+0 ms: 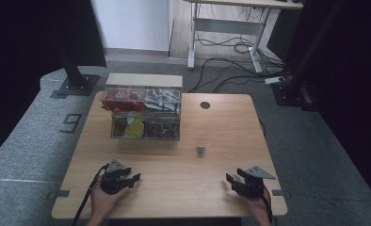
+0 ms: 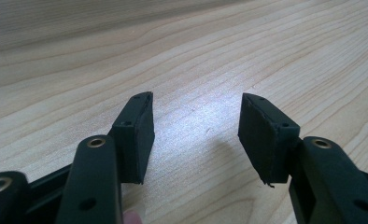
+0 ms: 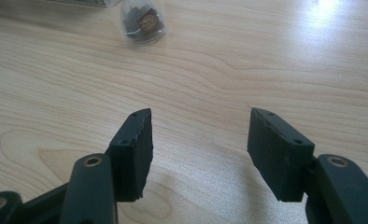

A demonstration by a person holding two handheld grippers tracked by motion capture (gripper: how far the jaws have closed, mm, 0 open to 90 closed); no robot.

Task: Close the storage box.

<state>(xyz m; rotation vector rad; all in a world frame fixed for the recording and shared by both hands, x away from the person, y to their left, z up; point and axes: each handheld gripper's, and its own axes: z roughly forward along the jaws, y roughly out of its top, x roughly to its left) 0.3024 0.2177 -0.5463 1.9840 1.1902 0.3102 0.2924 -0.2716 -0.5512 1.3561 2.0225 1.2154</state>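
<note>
A: Starting at the left, what is the left gripper (image 1: 133,179) doing?

B: It rests low over the counter (image 1: 174,188) near the front edge, jaws spread with nothing between them. Its own view has bare wood grain between the pads (image 2: 138,140).

A: And ahead of it?

B: Up and a little to its right stands a clear organiser box (image 1: 145,113) with compartments: red packets upper left, pale sachets upper right, something yellow-green and dark pieces below. It is well apart from that gripper.

A: Moving right?

B: A small clear cup (image 1: 201,149) with something dark inside stands on the counter, between the two grippers but farther forward. In the right gripper view the cup (image 3: 142,21) sits ahead and to the left of the jaws, apart from them.

A: The right gripper (image 1: 233,182) itself?

B: Also spread and empty, hovering near the front right corner, pointing inward.

A: So which step is this?

B: It reads as a pause before a reach: both grippers empty, nothing touched. The cup is the nearest thing to the right gripper, so it looks the likely target.

A: What would the move call for?

B: Going forward and left, keeping the jaws wide enough to straddle the cup, then closing gently, since it looks light and easy to tip.
</note>
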